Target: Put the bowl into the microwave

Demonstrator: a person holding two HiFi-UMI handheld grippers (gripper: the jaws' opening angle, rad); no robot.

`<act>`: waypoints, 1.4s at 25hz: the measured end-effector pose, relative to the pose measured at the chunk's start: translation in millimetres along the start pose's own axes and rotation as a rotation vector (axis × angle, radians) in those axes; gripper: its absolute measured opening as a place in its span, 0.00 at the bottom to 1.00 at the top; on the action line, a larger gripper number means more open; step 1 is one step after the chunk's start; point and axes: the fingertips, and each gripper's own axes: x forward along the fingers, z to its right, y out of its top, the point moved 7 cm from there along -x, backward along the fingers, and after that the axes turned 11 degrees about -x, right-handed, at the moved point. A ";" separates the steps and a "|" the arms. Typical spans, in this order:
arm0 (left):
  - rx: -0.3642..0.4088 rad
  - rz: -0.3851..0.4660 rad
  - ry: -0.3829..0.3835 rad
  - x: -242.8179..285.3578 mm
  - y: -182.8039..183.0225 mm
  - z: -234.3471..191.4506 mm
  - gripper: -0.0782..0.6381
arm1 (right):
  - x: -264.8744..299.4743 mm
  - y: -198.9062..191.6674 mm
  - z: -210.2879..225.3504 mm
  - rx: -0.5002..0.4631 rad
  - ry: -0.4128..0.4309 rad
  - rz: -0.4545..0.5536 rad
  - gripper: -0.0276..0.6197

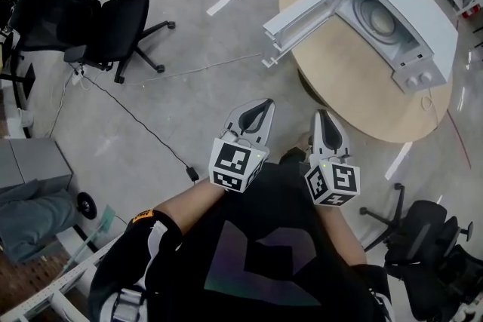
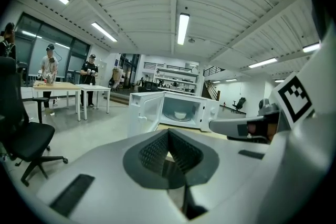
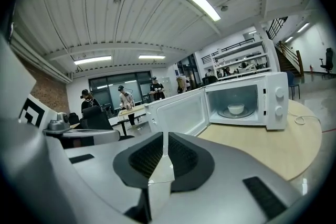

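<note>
A white microwave stands on a round wooden table with its door swung wide open. A small white bowl sits on the turntable inside, also seen as the bowl and the bowl. My left gripper and right gripper are held close to my body, well short of the table. Both have their jaws pressed together with nothing between them, the left gripper and right gripper alike.
A black office chair stands on the concrete floor at the left, with a cable trailing across the floor. Another dark chair sits at the lower right. People stand at tables far off. A white cord runs toward the microwave.
</note>
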 end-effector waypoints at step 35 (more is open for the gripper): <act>-0.134 0.244 0.561 -188.3 7.0 -115.2 0.17 | 74.8 29.7 -211.1 -0.286 0.641 0.025 0.11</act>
